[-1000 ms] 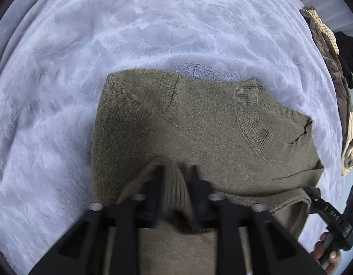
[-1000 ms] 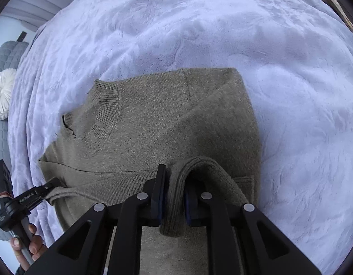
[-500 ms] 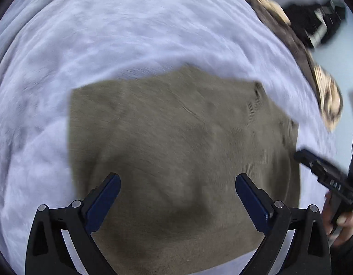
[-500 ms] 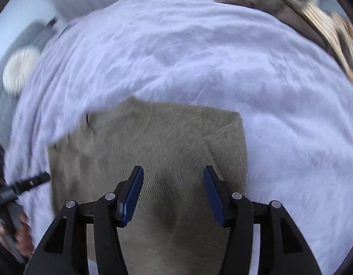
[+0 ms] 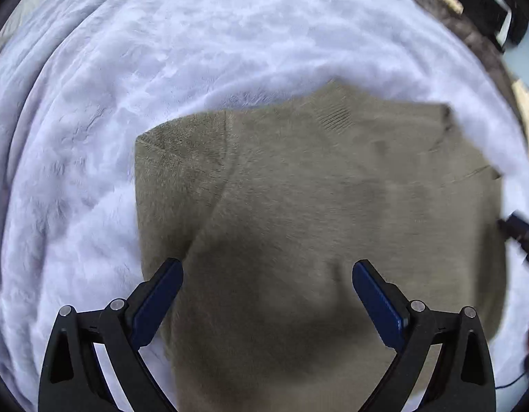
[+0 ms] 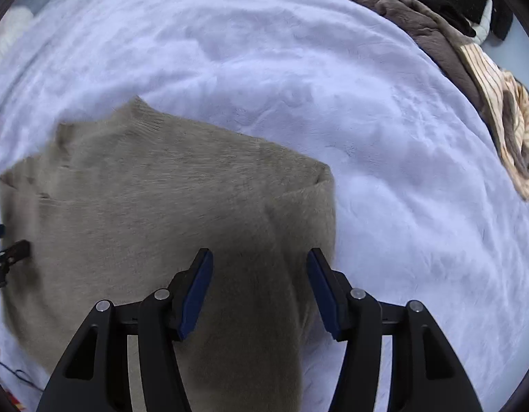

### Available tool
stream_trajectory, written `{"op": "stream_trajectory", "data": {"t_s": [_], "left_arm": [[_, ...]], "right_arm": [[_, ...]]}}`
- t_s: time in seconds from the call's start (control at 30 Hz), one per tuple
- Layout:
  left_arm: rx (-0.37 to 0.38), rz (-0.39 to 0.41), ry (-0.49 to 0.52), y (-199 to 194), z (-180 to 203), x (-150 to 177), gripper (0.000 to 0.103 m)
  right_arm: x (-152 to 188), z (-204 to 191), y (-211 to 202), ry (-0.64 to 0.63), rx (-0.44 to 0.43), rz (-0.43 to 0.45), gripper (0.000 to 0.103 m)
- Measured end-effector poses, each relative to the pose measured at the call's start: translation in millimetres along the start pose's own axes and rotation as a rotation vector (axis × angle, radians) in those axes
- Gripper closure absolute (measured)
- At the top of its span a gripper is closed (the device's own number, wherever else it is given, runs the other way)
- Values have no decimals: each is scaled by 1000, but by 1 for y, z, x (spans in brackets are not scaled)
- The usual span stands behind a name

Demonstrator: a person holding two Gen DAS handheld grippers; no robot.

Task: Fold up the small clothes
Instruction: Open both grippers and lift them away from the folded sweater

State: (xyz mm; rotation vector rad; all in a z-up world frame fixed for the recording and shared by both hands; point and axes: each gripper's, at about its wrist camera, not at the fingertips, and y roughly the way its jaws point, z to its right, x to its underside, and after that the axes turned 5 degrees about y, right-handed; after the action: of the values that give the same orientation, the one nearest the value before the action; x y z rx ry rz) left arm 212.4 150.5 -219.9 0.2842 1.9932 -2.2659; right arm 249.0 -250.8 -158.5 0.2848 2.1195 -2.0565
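Under both tools, a folded olive knit sweater (image 5: pixel 315 206) lies on a white plush bed blanket (image 6: pixel 333 86). The left tool (image 5: pixel 267 274) and right tool (image 6: pixel 259 262) have just spread apart, empty; a clothes pile (image 6: pixel 453 41) lies far beyond the right tool.

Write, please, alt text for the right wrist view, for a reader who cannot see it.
An olive-brown knitted sweater lies folded on a pale fluffy blanket, with the right gripper above it, fingers apart and holding nothing. A pile of other clothes lies at the blanket's far right edge.
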Motion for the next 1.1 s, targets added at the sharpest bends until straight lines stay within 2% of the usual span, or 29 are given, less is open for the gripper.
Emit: {"op": "stream_trajectory", "data": {"t_s": [0.1,0.13,0.2,0.23,0.3,0.4,0.43,0.5,0.63,0.7,0.77,0.8,0.83,0.87,0.9,0.93,0.97,1.03,1.1], "left_arm": [[80,-5,4,-8,17,21,3],[59,-18,45,-3,28,29,3],[-34,-44,125,10,44,42,3],[-71,-68,131,19,43,46,3],[-74,-80,78,26,26,50,2],[-21,-99,17,19,3,53,3],[-23,-96,23,13,3,54,3],[-77,-73,36,-5,8,61,3],[-3,-66,17,-20,27,86,3],[-26,-80,65,-14,48,104,2],[-80,-138,92,5,56,117,2],[-120,-192,89,18,53,123,2],[-134,-251,59,29,45,129,2],[-100,-267,21,30,36,132,2],[-62,-262,-20,22,28,134,2],[-48,-242,-33,12,25,136,3],[-47,-199,-24,-4,24,137,3],[-64,-128,-7,-29,24,139,2],[-39,-77,-17,-53,20,147,2]], "right_arm": [[34,-30,-17,-104,-43,14,39],[42,-38,-16,-132,-45,6,38],[66,-55,-7,-192,-36,-36,38],[77,-61,2,-237,-1,-58,38],[89,-58,13,-281,97,-59,36],[94,-24,19,-197,117,-108,32],[94,-15,15,-182,149,-105,32],[95,-4,1,-148,189,-98,32],[106,-8,-30,-86,115,-55,31],[116,-29,-35,-101,46,-65,31],[127,-49,-26,-144,23,-106,31],[134,-55,-18,-158,32,-144,31],[144,-51,-11,-167,64,-188,31],[153,-48,-1,-169,115,-229,31],[159,-40,4,-154,162,-265,31],[162,-33,2,-128,164,-277,31],[164,-23,-12,-86,129,-254,32],[169,-13,-43,-62,114,-176,31],[172,-8,-69,-48,101,-133,31]]}}
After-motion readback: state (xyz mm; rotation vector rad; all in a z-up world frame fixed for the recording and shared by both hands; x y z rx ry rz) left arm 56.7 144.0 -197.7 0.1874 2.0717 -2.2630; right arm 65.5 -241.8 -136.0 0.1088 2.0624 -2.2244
